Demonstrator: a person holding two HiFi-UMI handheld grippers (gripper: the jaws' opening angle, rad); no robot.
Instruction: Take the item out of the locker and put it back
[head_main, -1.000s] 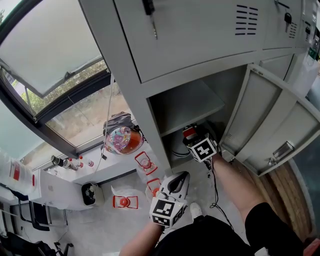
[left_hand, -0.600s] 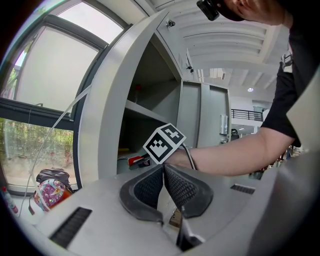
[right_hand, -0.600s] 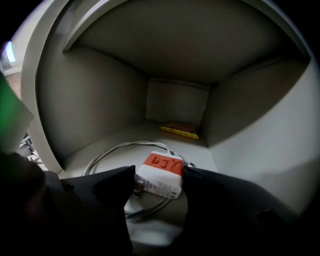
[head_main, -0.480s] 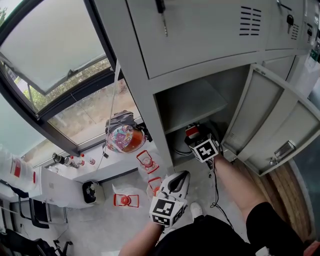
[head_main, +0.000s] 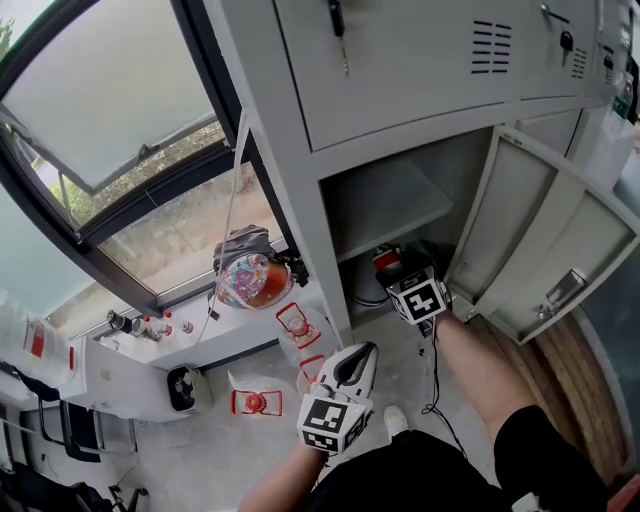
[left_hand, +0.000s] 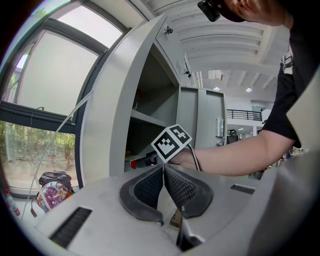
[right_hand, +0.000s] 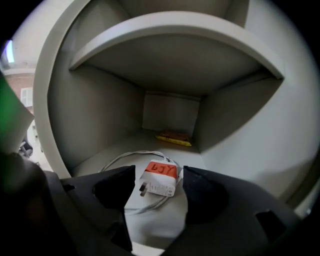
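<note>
A white charger (right_hand: 160, 186) with a red label lies on the floor of the open lower locker compartment (head_main: 400, 205), its white cable (right_hand: 125, 157) looped behind it. My right gripper (right_hand: 158, 171) reaches into that compartment (right_hand: 100, 120) and stands open, one jaw on each side of the charger, neither pad pressing on it. In the head view the right gripper (head_main: 398, 272) sits at the compartment's mouth. My left gripper (head_main: 358, 362) hangs low outside the locker, jaws shut and empty (left_hand: 163, 167).
The locker door (head_main: 545, 240) stands swung open to the right. A yellow and red flat item (right_hand: 174, 137) lies at the compartment's back wall. A key (head_main: 340, 30) hangs in the door above. A colourful backpack (head_main: 250, 280) and red-and-white items (head_main: 250, 402) lie at the left.
The head view has drifted a little, so the locker sits further right. The right gripper stays at the compartment's mouth; the left gripper has not moved.
</note>
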